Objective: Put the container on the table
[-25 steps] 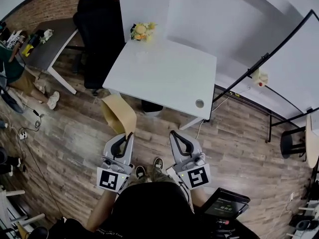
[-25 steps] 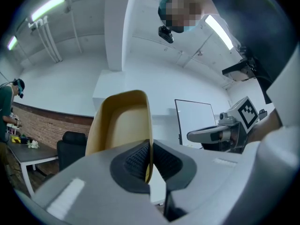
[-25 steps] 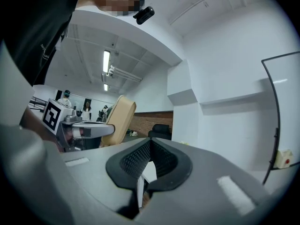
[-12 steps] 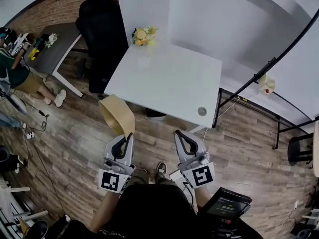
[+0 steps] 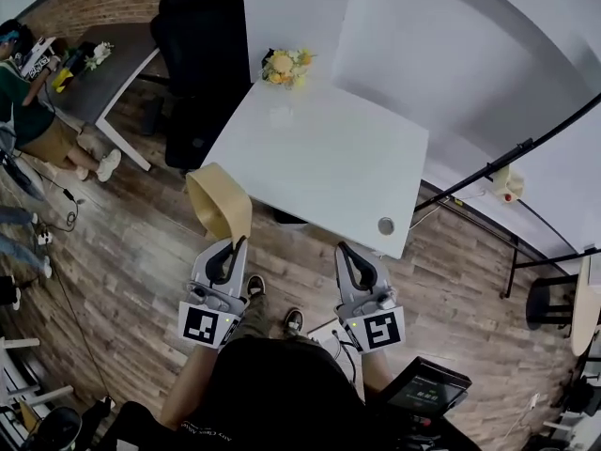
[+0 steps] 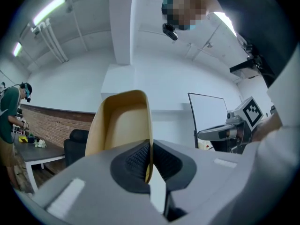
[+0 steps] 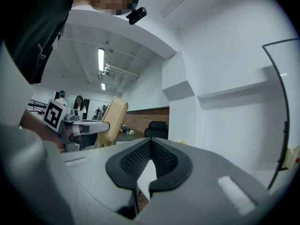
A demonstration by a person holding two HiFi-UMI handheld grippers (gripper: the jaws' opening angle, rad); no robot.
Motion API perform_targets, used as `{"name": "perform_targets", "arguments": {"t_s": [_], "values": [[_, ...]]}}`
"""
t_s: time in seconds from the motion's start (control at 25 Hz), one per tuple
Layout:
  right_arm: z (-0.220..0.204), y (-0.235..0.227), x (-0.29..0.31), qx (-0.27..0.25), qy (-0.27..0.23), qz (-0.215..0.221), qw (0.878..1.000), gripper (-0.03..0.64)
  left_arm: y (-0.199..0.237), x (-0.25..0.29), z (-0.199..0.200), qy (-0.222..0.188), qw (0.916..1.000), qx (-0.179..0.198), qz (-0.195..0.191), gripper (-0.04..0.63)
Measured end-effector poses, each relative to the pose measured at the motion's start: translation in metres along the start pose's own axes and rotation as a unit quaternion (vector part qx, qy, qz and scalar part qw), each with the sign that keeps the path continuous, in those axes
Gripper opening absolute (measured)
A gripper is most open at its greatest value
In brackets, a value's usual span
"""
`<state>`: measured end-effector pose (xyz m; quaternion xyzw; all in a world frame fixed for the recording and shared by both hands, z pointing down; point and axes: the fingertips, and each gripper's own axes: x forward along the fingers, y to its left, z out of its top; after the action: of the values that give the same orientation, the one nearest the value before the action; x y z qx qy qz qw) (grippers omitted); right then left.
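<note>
Beside the counter's (image 5: 319, 158) near left corner, the container's (image 5: 218, 200) wall is clamped in the left gripper's (image 5: 238, 244) fingers, the right gripper (image 5: 344, 250) clenched empty; the edge should be cleared before lowering.

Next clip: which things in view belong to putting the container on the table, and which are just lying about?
In the job:
- tan container, its wall pinched in the left gripper
- white table, ahead of it

Lying about:
- flowers at the table's far corner
- black chair
- grey desk
- right gripper, shut and empty
</note>
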<state>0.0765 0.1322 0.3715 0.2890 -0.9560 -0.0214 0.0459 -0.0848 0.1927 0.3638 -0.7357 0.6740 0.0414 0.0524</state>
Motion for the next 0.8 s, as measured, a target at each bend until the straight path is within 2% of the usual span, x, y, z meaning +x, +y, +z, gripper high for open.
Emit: {"name": "perform_targets", "arguments": {"t_s": [0.24, 0.4, 0.52, 0.6, 0.72, 0.8], "values": [[0.016, 0.009, 0.056, -0.012, 0.002, -0.005, 1.0, 0.015, 0.053, 0.029, -0.006, 0.002, 0.9998, -0.008, -0.02, 0.003], [0.024, 0.02, 0.09, -0.017, 0.007, -0.013, 1.0, 0.015, 0.093, 0.04, -0.009, -0.011, 0.9994, -0.019, -0.026, 0.003], [0.021, 0.026, 0.107, -0.018, 0.026, -0.026, 0.999, 0.015, 0.121, 0.048, -0.02, 0.006, 0.9991, -0.032, -0.027, 0.003], [0.017, 0.027, 0.113, -0.019, 0.039, -0.037, 0.998, 0.015, 0.133, 0.057, -0.031, 0.023, 0.9985, -0.037, -0.034, 0.003], [0.005, 0.026, 0.116, -0.011, 0.055, -0.049, 0.997, 0.015, 0.141, 0.072, -0.037, 0.017, 0.9982, -0.032, -0.049, 0.003], [0.002, 0.02, 0.118, -0.005, 0.061, -0.054, 0.997, 0.015, 0.135, 0.081, -0.044, 0.027, 0.9973, -0.022, -0.065, 0.003]]}}
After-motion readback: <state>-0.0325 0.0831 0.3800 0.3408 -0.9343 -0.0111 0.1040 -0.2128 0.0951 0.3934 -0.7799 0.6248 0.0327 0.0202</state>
